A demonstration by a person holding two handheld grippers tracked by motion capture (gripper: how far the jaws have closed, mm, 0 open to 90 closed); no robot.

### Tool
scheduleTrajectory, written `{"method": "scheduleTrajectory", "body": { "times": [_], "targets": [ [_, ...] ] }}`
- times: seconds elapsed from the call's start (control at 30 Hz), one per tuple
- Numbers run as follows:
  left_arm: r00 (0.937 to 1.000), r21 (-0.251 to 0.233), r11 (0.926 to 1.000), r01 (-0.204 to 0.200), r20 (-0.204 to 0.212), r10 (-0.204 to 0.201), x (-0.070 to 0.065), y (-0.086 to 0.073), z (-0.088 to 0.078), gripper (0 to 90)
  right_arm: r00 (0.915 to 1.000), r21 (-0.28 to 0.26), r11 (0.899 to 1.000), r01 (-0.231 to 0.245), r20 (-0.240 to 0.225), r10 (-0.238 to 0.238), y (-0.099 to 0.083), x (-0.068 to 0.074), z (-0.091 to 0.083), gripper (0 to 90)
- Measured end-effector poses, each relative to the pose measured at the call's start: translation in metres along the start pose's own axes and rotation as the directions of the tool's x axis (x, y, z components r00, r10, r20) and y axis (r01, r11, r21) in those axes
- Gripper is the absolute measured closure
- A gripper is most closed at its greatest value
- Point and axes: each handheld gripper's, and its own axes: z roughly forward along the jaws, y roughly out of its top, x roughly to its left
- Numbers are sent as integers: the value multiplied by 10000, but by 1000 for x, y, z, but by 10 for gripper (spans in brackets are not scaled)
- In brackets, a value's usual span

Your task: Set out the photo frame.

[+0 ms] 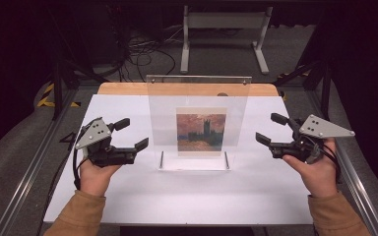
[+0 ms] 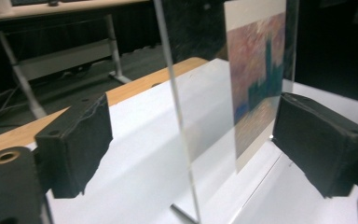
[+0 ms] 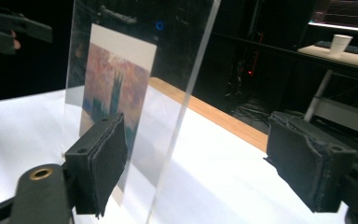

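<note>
While the clear acrylic frame (image 1: 198, 120) stands upright at the middle of the white table (image 1: 128, 196), I hold my left gripper (image 1: 130, 133) off its left edge and my right gripper (image 1: 268, 129) off its right edge, both apart from it. My left jaws gape wide, nothing pressed between the pads, and my right jaws stand just as wide, gripping nothing. Inside the frame sits the picture (image 1: 201, 129), reddish sky over dark towers. From my left gripper view the frame's edge (image 2: 179, 112) rises between my two pads, touching neither.
</note>
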Motion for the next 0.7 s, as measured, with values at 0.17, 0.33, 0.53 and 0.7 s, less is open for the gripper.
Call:
{"method": "scheduleTrajectory", "body": {
  "times": [0.17, 0.33, 0.53, 0.7],
  "targets": [
    [9997, 276, 9994, 218, 134, -221, 3, -9, -13, 76, 9998, 265, 9995, -161, 156, 157, -8, -3, -15, 158],
    [9990, 391, 9983, 436, 94, -440, 5, -17, -22, 51, 9990, 450, 9982, -398, 236, 388, -15, -7, -26, 153],
    [9974, 493, 9963, 711, -176, -703, 13, -28, -35, 34, 9968, 559, 9958, -721, 399, 699, -20, -11, -34, 147],
    [9974, 653, 9954, 695, -233, -682, 16, -42, -42, 22, 9951, 865, 9917, -950, 362, 922, -29, -12, -34, 142]
  ]
}}
